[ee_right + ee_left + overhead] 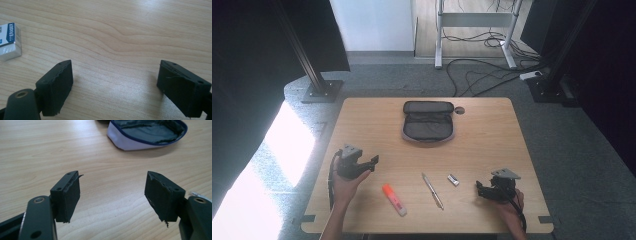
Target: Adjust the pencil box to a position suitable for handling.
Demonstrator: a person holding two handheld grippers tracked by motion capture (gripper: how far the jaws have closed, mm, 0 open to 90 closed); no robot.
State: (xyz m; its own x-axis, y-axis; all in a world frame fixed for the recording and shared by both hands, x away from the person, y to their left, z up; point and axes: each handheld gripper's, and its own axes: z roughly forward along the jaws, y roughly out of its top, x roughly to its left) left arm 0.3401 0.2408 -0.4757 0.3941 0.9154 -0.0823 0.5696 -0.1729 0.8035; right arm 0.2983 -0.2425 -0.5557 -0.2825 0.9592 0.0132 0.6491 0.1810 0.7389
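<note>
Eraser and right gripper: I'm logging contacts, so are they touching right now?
Apart. The high view shows bare table between the eraser and the right gripper; the right gripper view has the eraser off to the left of the open jaws.

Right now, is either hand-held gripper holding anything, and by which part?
Nothing is held. The left hand-held gripper and right hand-held gripper both stand open over bare table.

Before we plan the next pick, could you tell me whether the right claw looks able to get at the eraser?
Probably yes: the right claw is open, and bare table lies between it and the eraser.
</note>
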